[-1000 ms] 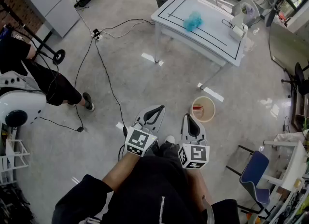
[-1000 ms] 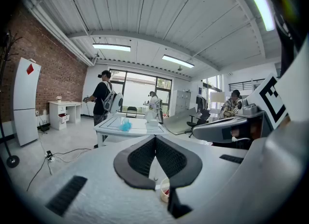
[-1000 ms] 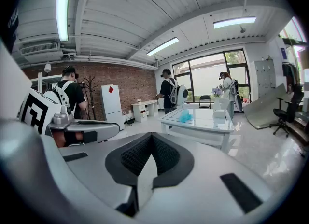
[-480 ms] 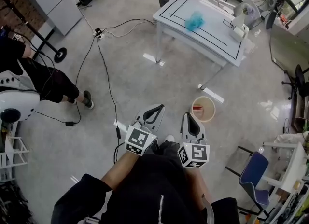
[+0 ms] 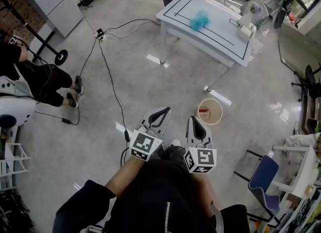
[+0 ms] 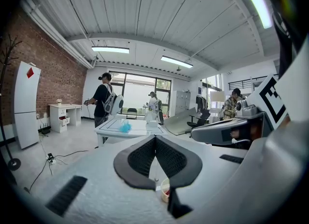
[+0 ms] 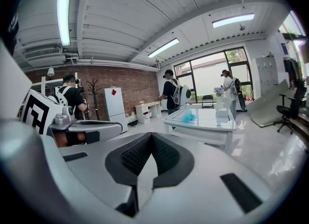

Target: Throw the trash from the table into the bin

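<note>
1. Turquoise trash [image 5: 199,21], a crumpled wad, is lying on the white bench [image 5: 220,43], inside its black outline and towards the far side, well apart from both grippers.
2. The bin [image 5: 210,112], round and pale, is standing on the grey floor near the bench's closest leg, some way off from the trash.
3. The left gripper [image 5: 161,112] is being held low in front of the person carrying it, its jaws clenched tip to tip and grasping nothing.
4. The right gripper [image 5: 193,121] is hovering just beside the left one, likewise clenched with nothing between its jaws. The bin is sitting a little ahead of it and slightly to the right.
5. Both grippers are pointing roughly towards the bench, and each gripper view is showing the turquoise wad far off on the benchtop.
6. A white box-like device [image 5: 245,26] is standing at the bench's right end, apart from the trash.
7. Black cables [image 5: 108,76] are trailing across the floor on the left, where a seated person [image 5: 35,76] is resting both feet on the floor.
8. A blue chair [image 5: 263,177] is standing at the lower right.
</note>
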Tool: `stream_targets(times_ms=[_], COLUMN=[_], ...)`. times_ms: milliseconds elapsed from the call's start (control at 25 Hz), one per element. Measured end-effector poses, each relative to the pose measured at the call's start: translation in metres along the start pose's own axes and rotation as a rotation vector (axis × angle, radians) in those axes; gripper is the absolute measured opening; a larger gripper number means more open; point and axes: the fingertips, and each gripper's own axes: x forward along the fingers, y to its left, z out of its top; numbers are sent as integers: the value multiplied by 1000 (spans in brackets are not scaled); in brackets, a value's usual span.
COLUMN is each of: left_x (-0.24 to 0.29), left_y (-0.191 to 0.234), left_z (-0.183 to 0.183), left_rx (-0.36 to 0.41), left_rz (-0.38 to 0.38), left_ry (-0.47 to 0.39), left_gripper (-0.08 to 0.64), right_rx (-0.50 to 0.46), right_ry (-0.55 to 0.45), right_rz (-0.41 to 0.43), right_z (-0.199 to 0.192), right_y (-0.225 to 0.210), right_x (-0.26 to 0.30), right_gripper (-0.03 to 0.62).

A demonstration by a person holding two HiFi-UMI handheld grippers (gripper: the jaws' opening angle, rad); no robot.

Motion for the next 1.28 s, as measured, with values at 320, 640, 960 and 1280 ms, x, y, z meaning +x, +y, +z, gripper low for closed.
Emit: stream_targets(times_ms=[320,640,960,1280], left_x=[1,6,12,29], left_y=[-4,-2,6,24], left_z=[2,-2,-2,-7], left_rx=[17,11,4,-13], left_rz=[-6,-27,-41,-30], left_ry=[-2,0,17,27], left_gripper=[8,8,8,8], right_rx=[-13,-5,19,21], right_ry=[-12,-15,-3,11], right_rz=[-8,-20,-27,-19], right_z=[3,0,2,2], right_y=[1,0,-2,-8], right_x=[-4,-1,11,34], right_gripper=[9,9,9,9])
